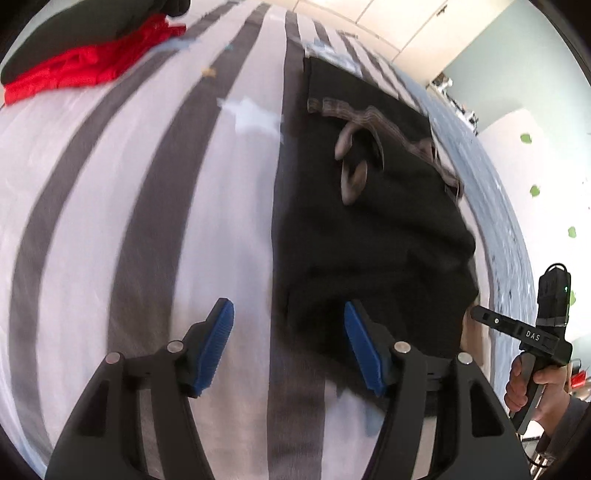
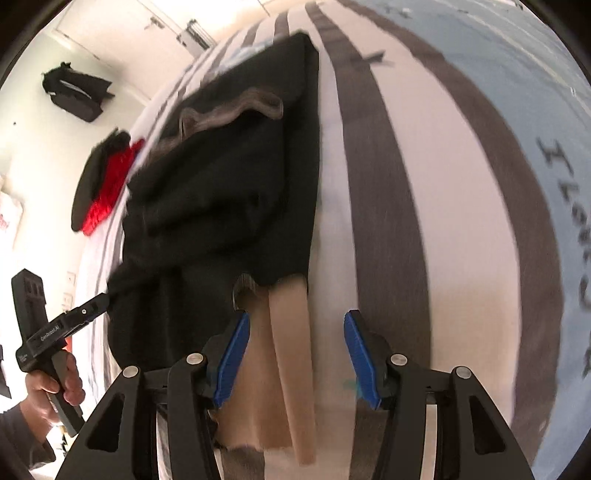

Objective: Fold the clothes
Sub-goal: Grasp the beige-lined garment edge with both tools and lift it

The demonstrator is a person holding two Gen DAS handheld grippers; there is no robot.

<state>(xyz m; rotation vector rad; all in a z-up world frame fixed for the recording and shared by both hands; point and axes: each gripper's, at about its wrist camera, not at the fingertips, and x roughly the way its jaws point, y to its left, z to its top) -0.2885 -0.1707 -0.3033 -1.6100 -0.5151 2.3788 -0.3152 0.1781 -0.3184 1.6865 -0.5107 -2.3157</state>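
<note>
A black garment (image 1: 369, 229) with a grey waistband (image 1: 373, 122) lies folded on the striped bedspread (image 1: 110, 206). My left gripper (image 1: 291, 332) hangs open over the garment's near left edge, its right pad above the black cloth and nothing pinched. In the right wrist view the same black garment (image 2: 236, 184) fills the upper left. My right gripper (image 2: 297, 343) is open above a beige piece of cloth (image 2: 288, 332) that sticks out from under the garment's near edge. The pads do not press on it. Each gripper shows in the other's view: right gripper (image 1: 476, 314), left gripper (image 2: 99, 301).
A red garment (image 1: 85, 70) with a dark one (image 1: 74, 33) on top lies at the far left of the bed. The bedspread has grey stripes, pale stars (image 1: 251, 114) and a blue part with lettering (image 2: 561, 173). A black bag (image 2: 77, 96) lies on the floor beyond.
</note>
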